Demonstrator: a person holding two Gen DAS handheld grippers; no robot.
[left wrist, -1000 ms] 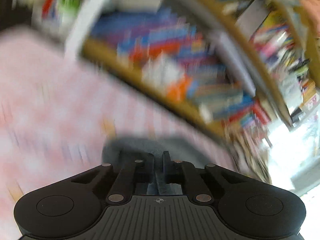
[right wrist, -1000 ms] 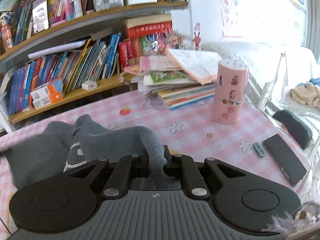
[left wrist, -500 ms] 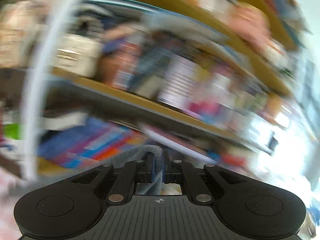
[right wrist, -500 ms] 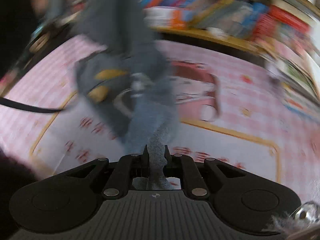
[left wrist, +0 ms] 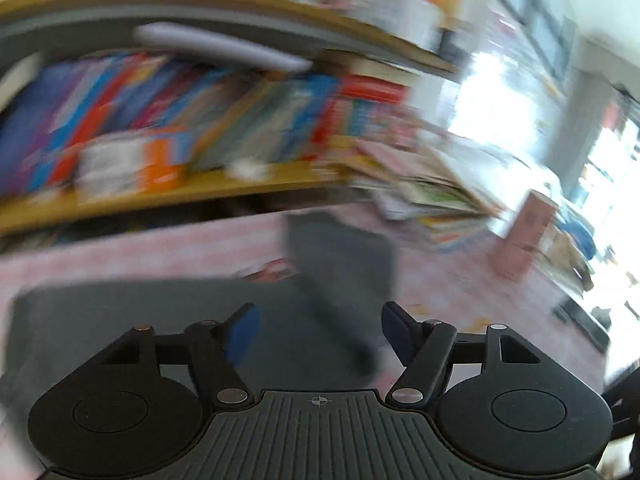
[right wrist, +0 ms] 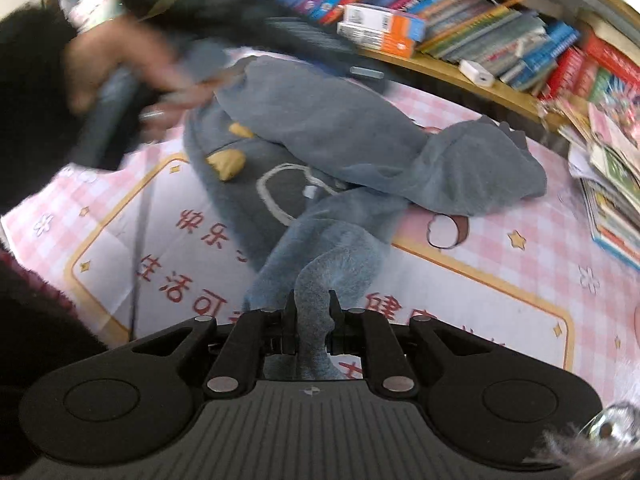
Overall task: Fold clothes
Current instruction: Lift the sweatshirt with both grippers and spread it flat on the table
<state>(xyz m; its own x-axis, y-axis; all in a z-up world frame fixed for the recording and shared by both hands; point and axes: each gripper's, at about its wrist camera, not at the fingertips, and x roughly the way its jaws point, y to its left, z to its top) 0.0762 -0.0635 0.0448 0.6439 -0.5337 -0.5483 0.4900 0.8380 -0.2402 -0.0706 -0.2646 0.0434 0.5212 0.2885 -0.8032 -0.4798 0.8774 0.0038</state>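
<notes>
A grey hooded top with yellow patches and a white outline print lies crumpled on the pink checked tablecloth. My right gripper is shut on a grey fold of it near the front. In the blurred left wrist view the same grey top lies spread below my left gripper, whose jaws are opening with nothing pressed between the blue pads. A person's hand holds the left tool at the garment's far left end.
A low wooden shelf with rows of books runs behind the table. A stack of books and papers sits at the right edge. A pink cylinder stands on the table at right. A dark sleeve is at lower left.
My left gripper has let go of the grey cloth, its jaws now wide apart, and has swung across. My right gripper, still shut on the fabric, has come down toward the table.
</notes>
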